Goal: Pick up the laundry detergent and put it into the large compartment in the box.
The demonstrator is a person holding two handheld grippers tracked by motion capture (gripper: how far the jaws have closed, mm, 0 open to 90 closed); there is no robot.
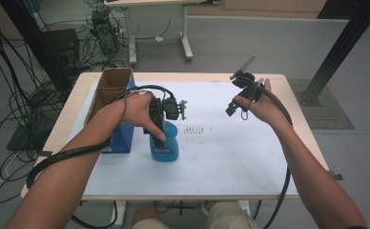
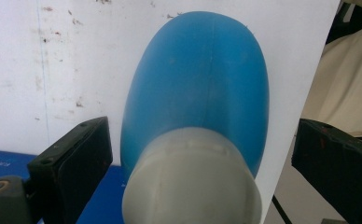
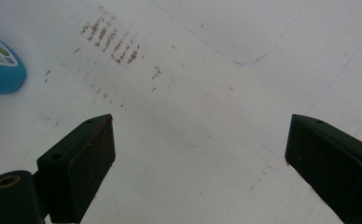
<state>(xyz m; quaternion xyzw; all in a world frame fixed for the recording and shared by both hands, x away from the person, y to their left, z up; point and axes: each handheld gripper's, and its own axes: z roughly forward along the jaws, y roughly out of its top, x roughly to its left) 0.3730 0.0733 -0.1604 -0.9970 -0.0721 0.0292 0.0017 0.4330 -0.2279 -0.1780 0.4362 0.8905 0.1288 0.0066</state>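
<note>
Blue bottle (image 2: pixel 198 88) between spread left tongs (image 2: pixel 202 163) — right tongs (image 3: pixel 202 163) agape, aloft

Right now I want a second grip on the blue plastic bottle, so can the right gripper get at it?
Probably yes: the right gripper is open above bare white tabletop, nothing between it and the blue plastic bottle.

Even, soft indoor light, faint shadows, slightly grainy frames, close foreground blurred.
</note>
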